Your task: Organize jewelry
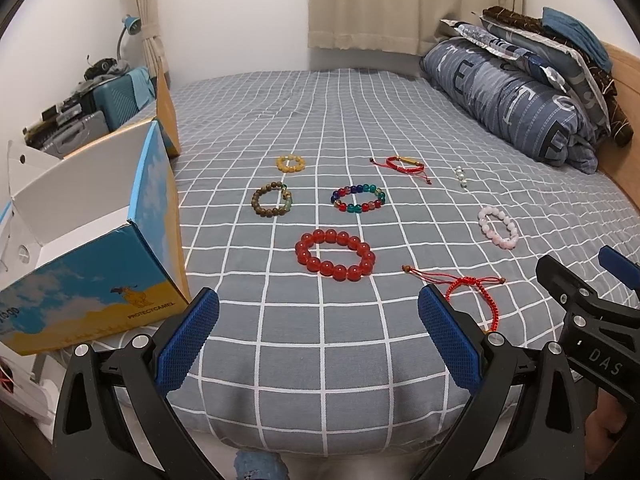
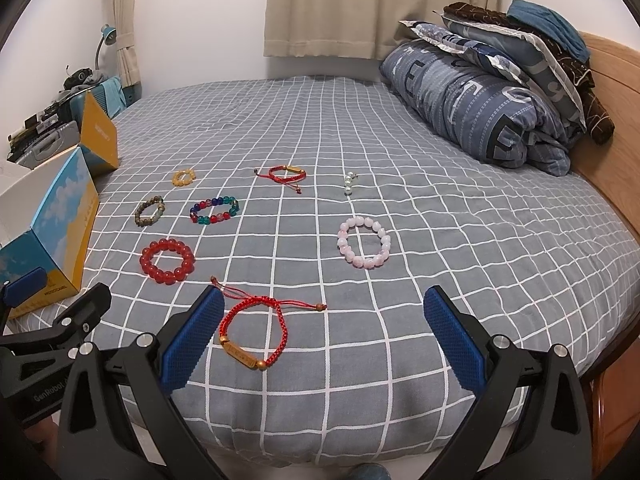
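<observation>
Several bracelets lie on the grey checked bed [image 1: 320, 360]. A red bead bracelet [image 1: 335, 255] lies ahead of my open, empty left gripper [image 1: 318, 336]. Beyond it lie a multicolour bead bracelet [image 1: 358, 198], a brown bead bracelet [image 1: 272, 199], a yellow one [image 1: 290, 163], a red cord bracelet with a gold bar [image 1: 404, 164], a small pearl piece [image 1: 461, 176] and a pink bead bracelet [image 1: 499, 227]. A second red cord bracelet [image 2: 252, 330] lies just ahead of my open, empty right gripper [image 2: 324, 336], near its left finger. The red bead bracelet also shows in the right wrist view [image 2: 167, 267].
An open blue and yellow cardboard box [image 1: 92, 264] stands at the bed's left edge. A folded quilt and pillows [image 1: 520, 92] are stacked at the far right by the wooden headboard [image 2: 608, 128]. Suitcases and clutter [image 1: 80, 108] sit beyond the box.
</observation>
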The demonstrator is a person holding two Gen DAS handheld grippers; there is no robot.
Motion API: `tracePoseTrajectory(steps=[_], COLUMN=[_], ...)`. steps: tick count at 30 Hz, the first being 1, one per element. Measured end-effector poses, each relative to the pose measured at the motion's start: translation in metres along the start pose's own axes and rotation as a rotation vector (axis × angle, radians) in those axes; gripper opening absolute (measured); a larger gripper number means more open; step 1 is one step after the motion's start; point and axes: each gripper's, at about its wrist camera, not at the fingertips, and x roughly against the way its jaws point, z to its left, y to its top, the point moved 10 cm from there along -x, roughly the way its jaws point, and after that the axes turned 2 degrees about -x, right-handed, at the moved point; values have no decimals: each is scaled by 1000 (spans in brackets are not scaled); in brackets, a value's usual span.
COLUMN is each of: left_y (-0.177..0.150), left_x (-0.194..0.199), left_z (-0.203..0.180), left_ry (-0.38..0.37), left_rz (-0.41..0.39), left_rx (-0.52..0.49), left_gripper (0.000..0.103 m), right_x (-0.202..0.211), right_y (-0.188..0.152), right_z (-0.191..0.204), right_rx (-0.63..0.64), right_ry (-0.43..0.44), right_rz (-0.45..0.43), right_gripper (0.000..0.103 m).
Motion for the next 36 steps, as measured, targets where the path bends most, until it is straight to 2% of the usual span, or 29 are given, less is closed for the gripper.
tracePoseTrajectory(steps=[16, 23, 29, 36], left_y=[5, 19, 43, 50], left_x=[-7, -13, -27, -71], left_z=[1, 4, 10, 11], left_ry=[-4, -2, 15, 0], left_rz=[6, 5, 17, 85], left_rx=[1, 1, -7, -9], left_gripper=[97, 97, 97, 97], right_x=[-7, -15, -33, -82], right_y=[6, 23, 47, 53], right_z=[-1, -8, -23, -33], right_rx=[-3, -9, -9, 8], right_ry=[-7, -20, -37, -61], right_rz=[0, -9, 4, 96], right_gripper=[96, 96, 96, 96])
